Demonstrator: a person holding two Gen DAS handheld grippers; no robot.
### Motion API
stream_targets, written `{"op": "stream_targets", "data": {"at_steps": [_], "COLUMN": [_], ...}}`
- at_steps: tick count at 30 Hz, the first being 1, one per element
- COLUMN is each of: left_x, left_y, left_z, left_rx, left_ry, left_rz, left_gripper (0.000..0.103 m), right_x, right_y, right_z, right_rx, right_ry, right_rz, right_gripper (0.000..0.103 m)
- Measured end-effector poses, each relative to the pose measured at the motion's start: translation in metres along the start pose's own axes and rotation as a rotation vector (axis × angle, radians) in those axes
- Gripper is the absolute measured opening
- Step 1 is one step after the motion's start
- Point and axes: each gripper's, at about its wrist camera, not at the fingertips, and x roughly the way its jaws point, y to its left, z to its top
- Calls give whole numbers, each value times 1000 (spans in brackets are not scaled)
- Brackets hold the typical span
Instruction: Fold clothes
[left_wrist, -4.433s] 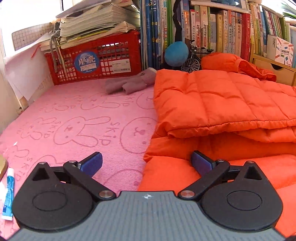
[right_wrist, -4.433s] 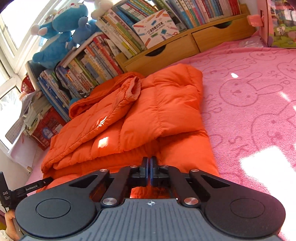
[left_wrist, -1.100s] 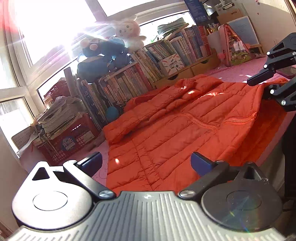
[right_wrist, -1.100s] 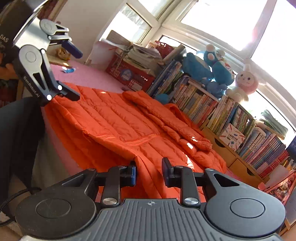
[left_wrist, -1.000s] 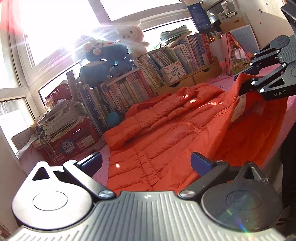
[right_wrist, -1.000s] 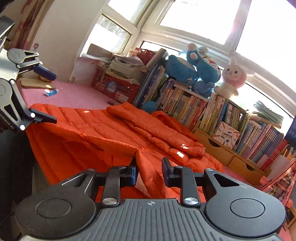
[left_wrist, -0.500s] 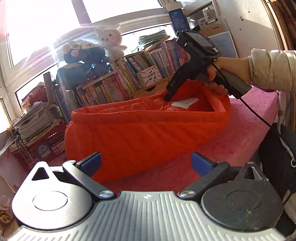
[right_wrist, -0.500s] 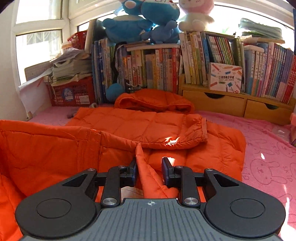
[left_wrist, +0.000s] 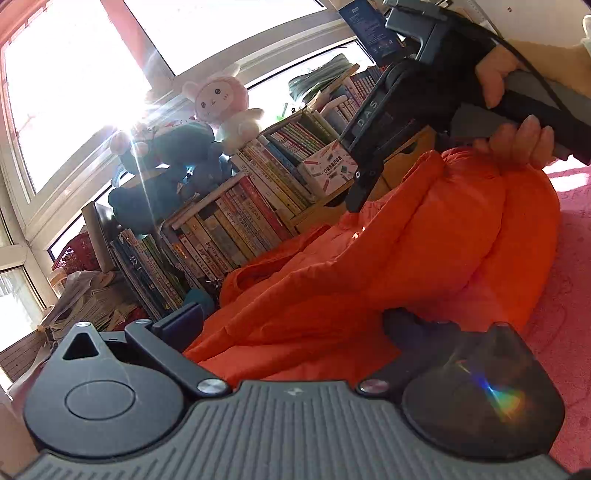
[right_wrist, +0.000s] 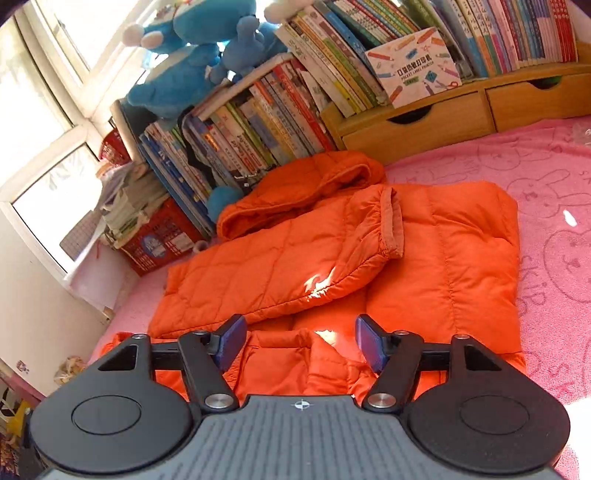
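Where the right gripper (right_wrist: 298, 341) looks down its own black linkage, its blue-padded fingers (right_wrist: 229, 341) stand spread and are opening further, with the quilted orange puffer jacket (right_wrist: 443, 266) below and between them but clear of both pads; nothing is grasped. The jacket lies folded on the pink towelling table cover printed with rabbit outlines (right_wrist: 554, 229). A sleeve with a ribbed cuff (right_wrist: 391, 221) lies across the jacket's upper layer, and the hood (right_wrist: 314, 181) rests at the far end, close against the books.

In the left wrist view, the left gripper (left_wrist: 295, 325) also has its fingers (left_wrist: 181, 321) set wide apart, released. Orange fabric bulges up between them and covers part of the right finger; no pad is seen pressing on it. Farther off in that view, a person's hand (left_wrist: 517, 110) holds the dark handle of the right gripper above the raised far fold of the jacket, the fingertips near or touching the cloth; contact cannot be confirmed.

Beyond the jacket stands a long row of upright books (right_wrist: 280, 110) on a light wooden drawer unit (right_wrist: 417, 125). A red plastic basket stacked with papers (right_wrist: 155, 240) sits at the left end. Blue plush toys (right_wrist: 184, 66) and a pink-and-white plush rabbit (left_wrist: 221, 103) sit on top of the books, before bright windows.
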Motion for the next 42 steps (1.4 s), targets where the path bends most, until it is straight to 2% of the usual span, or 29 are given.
{"op": "stream_targets", "data": {"at_steps": [2, 6, 9, 14, 17, 20, 22, 24, 27, 29, 31, 35, 42], "left_x": [19, 50, 62, 52, 40, 28, 23, 22, 29, 36, 47, 62, 66], "left_y": [12, 37, 47, 55, 68, 89, 105, 121, 142, 156, 164, 158, 150], "left_z": [3, 1, -8, -16, -19, -25, -31, -38, -50, -58, -66, -79, -90], "left_rx": [-69, -194, -232, -238, -247, -273, -285, -292, -344, -408, -459, -476, -486], "left_ry": [53, 174, 240, 240, 228, 216, 217, 241, 303, 347, 412, 508, 522], "left_rz": [26, 70, 92, 90, 88, 95, 115, 145, 154, 122, 101, 97, 88], "left_gripper": [103, 103, 103, 103, 103, 103, 103, 103, 103, 103, 103, 103, 103], "right_x": [-25, -77, -95, -86, -70, -48, -35, -24, -13, -8, -5, -3, -2], "right_y": [-4, -10, -10, 13, 27, 28, 16, 2, -21, -31, -28, -21, -22], "right_z": [2, -5, -25, -66, -83, -83, -75, -67, -61, -62, -68, -72, -70], "right_rx": [-39, -180, -327, -599, -684, -635, -520, -381, -219, -163, -204, -251, -241], "right_ry": [-53, -175, -179, -130, -138, -146, -134, -121, -108, -101, -104, -99, -90], "right_rz": [3, -86, -122, -169, -183, -254, -310, -334, -332, -327, -348, -379, -373], "right_gripper": [83, 92, 98, 101, 103, 101, 92, 70, 57, 57, 57, 58, 62]}}
